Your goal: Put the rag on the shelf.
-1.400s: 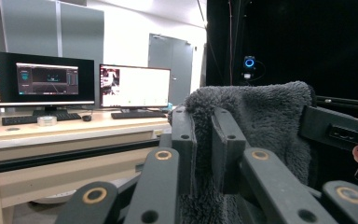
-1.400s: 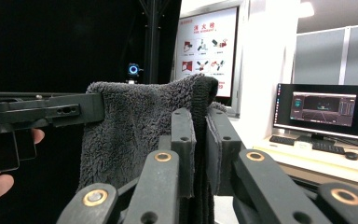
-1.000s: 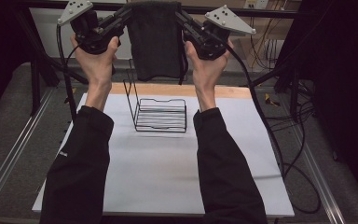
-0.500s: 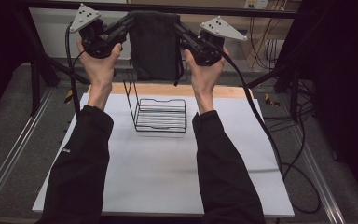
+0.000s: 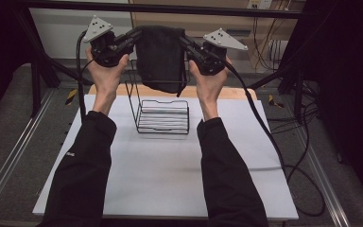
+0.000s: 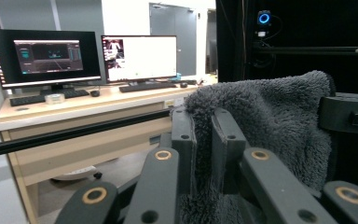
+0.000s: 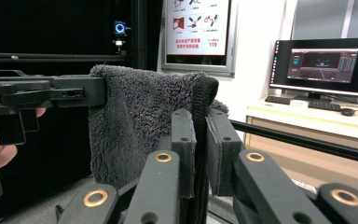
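My rig: two black handheld grippers, long black sleeves.

I see the left gripper (image 5: 134, 35) and right gripper (image 5: 185, 41) as chunky black bodies, each topped by a grey three-cornered plate dotted with small fasteners, and each trailing a black cable. In the gripper views my jaws are flat matte-black bars with small screws, joined by broad linkage arms whose pivots are ringed in brass. Both my arms wear black long sleeves ending at the wrists; the left sleeve carries a small pale mark.

The dark grey fluffy terry-cloth towel (image 5: 160, 56) looks matt and rough; the black wire rack (image 5: 163, 116) is thin glossy metal.
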Available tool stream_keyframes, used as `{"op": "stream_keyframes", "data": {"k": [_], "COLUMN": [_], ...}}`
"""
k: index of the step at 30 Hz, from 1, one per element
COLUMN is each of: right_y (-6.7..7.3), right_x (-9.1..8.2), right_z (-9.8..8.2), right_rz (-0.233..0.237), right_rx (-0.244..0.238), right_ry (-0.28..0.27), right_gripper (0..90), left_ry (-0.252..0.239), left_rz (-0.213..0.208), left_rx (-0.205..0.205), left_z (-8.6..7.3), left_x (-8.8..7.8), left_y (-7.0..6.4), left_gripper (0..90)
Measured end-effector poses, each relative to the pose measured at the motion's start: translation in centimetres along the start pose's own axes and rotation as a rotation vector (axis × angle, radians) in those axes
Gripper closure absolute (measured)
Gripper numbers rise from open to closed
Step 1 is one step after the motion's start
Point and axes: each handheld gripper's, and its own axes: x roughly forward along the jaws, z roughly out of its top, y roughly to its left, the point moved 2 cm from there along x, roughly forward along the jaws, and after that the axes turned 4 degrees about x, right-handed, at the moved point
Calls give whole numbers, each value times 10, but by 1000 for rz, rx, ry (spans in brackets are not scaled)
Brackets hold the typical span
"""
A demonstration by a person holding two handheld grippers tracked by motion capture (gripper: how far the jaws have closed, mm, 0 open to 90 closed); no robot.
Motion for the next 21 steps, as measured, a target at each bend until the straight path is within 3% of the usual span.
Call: {"op": "stream_keyframes", "data": {"k": [3, 10, 21], "right_y": [2, 2, 6], "right_x": [-4, -3, -15], "right_z": [-4, -17, -22], "right_rz": [5, -5, 29], "right_rx": [-3, -9, -14], "right_ry": [1, 41, 20], "right_gripper": [832, 832, 832], "left_ry": [12, 54, 14], "left_rz": [6, -5, -51], "left_rx": [25, 29, 43], "left_z": [-4, -18, -22], "left_x": [-3, -4, -19], "left_y": [0, -2, -8], "left_gripper": [808, 808, 808]}}
